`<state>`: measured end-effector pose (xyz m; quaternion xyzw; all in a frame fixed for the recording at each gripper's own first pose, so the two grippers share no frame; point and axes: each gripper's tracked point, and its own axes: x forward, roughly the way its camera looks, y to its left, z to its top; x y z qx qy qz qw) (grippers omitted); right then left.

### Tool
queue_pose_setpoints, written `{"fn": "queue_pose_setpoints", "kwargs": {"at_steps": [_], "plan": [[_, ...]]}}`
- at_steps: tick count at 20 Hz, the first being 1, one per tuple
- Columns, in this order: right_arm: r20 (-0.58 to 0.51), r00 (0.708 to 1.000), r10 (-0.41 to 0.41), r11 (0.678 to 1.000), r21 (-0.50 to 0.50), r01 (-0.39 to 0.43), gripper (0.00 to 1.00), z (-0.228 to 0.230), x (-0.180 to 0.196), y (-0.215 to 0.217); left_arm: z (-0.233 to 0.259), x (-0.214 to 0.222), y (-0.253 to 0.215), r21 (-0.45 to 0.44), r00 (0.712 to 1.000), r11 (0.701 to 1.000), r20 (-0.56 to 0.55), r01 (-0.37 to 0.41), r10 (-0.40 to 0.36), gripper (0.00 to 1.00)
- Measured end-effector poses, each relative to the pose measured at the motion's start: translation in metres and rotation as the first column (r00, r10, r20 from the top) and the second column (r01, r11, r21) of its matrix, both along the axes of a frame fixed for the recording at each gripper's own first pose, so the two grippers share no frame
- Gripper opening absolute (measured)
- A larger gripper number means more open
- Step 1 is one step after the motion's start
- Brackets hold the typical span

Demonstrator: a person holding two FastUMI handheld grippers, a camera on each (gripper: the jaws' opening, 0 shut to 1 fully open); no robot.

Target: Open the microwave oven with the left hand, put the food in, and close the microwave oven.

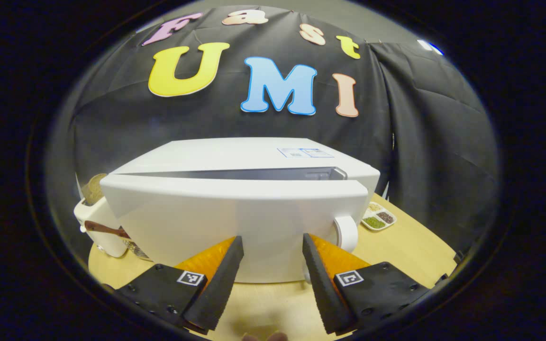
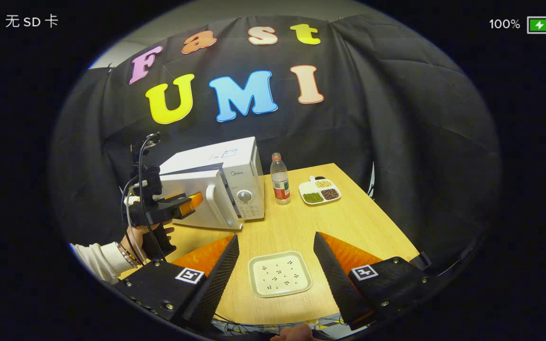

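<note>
The microwave oven [image 2: 228,182] is being opened at the far left of the table [image 2: 349,222], its door [image 1: 235,227] seen standing partly ajar, a dark gap showing along the top edge in the left gripper view. The left gripper [image 1: 273,270] is being held just in front of the door face, its fingers [image 1: 221,279] spread apart and grasping nothing; whether they are touching the door cannot be told. In the right gripper view the same tool [image 2: 178,206] is being carried by a hand [image 2: 147,234] beside the door, near the handle [image 2: 216,206]. The food, a pale square plate [image 2: 280,274] dotted with small dark bits, is lying on the table close to the right gripper [image 2: 275,270], whose fingers are also being kept wide and empty on either side of it. The opening step is judged to be under way; next, the door is likely needing a wider swing before the plate is being lifted. A bottle [image 2: 280,179] and a snack tray [image 2: 320,190] are standing beyond.
</note>
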<state>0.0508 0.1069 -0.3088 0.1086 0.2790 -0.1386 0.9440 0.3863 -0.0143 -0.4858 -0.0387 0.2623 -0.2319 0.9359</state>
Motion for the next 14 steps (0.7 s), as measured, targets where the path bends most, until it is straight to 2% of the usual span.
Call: {"fn": "queue_pose_setpoints", "kwargs": {"at_steps": [1,2,6,11,14], "plan": [[-0.006,1.000,-0.004,1.000,-0.002,0.004,0.97,-0.002,-0.001,0.000,-0.001,0.008,-0.004,-0.011,1.000,1.000,-0.006,-0.009,0.009,0.90],[-0.009,1.000,-0.009,1.000,-0.001,0.009,0.97,-0.004,-0.001,-0.001,-0.002,0.014,-0.003,-0.003,0.999,1.000,-0.016,-0.031,0.031,0.81],[-0.010,1.000,-0.002,1.000,0.016,0.003,0.97,-0.007,-0.002,0.004,-0.005,0.014,-0.007,-0.055,0.997,0.997,-0.053,-0.054,0.051,0.82],[-0.012,0.999,0.036,0.999,0.015,-0.036,0.97,-0.008,-0.001,0.013,-0.004,0.025,-0.011,-0.053,0.999,0.998,-0.032,-0.045,0.043,0.82],[0.003,0.999,0.049,0.999,0.004,-0.049,0.97,0.000,-0.008,0.013,-0.012,0.018,-0.012,-0.034,0.996,0.999,-0.079,-0.042,0.039,0.82]]}}
